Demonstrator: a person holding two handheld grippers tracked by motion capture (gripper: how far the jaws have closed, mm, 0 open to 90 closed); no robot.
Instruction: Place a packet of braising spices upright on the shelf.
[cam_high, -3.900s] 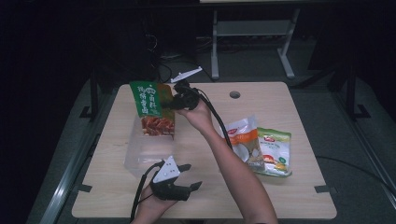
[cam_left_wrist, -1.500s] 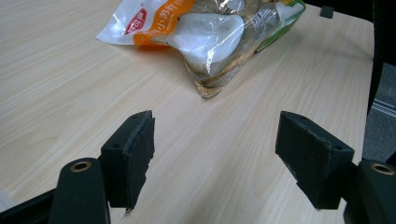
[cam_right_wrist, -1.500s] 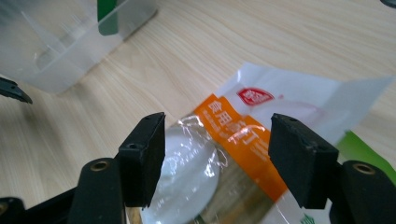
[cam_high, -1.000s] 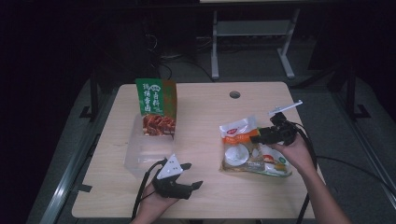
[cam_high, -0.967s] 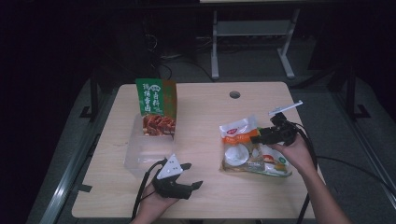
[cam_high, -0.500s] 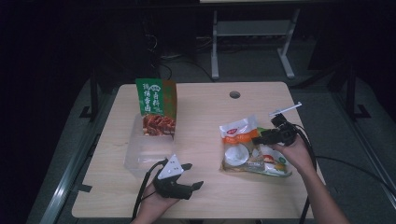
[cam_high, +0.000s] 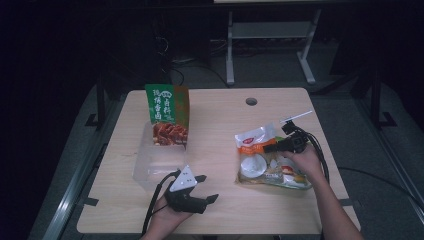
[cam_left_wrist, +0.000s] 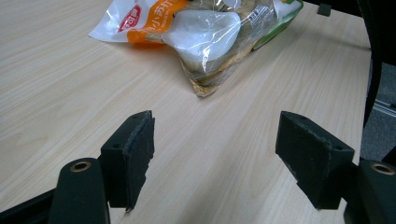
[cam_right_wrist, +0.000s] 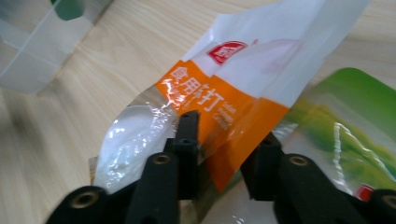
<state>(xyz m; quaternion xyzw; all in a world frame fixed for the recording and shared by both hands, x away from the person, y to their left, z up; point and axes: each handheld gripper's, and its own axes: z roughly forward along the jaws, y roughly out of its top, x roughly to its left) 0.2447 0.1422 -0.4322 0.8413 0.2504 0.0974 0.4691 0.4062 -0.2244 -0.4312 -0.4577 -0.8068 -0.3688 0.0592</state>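
An orange-and-white snack bag (cam_high: 255, 137) lies on a green bag (cam_high: 295, 180) at the table's right. My right gripper (cam_high: 272, 148) reaches over them from the right. In the right gripper view its jaws (cam_right_wrist: 229, 128) have just been closing, and they now pinch the orange strip of that bag (cam_right_wrist: 219, 93), with the green bag (cam_right_wrist: 345, 121) underneath. My left gripper (cam_high: 207, 188) rests on the table near the front edge. Its jaws (cam_left_wrist: 212, 116) stand wide open over bare wood, and the bags (cam_left_wrist: 201, 28) lie beyond them.
A green-and-red pouch (cam_high: 167, 115) stands upright in a clear plastic box (cam_high: 150, 165) at the table's left; a corner of that box (cam_right_wrist: 37, 42) appears in the right gripper view. A cable hole (cam_high: 251, 101) sits near the far edge. Cables trail from both grippers.
My right hand left the pouch at the box, crossed to the bags on the right, then sank slightly onto them. Its jaws narrowed around the orange bag. The left gripper stayed still.
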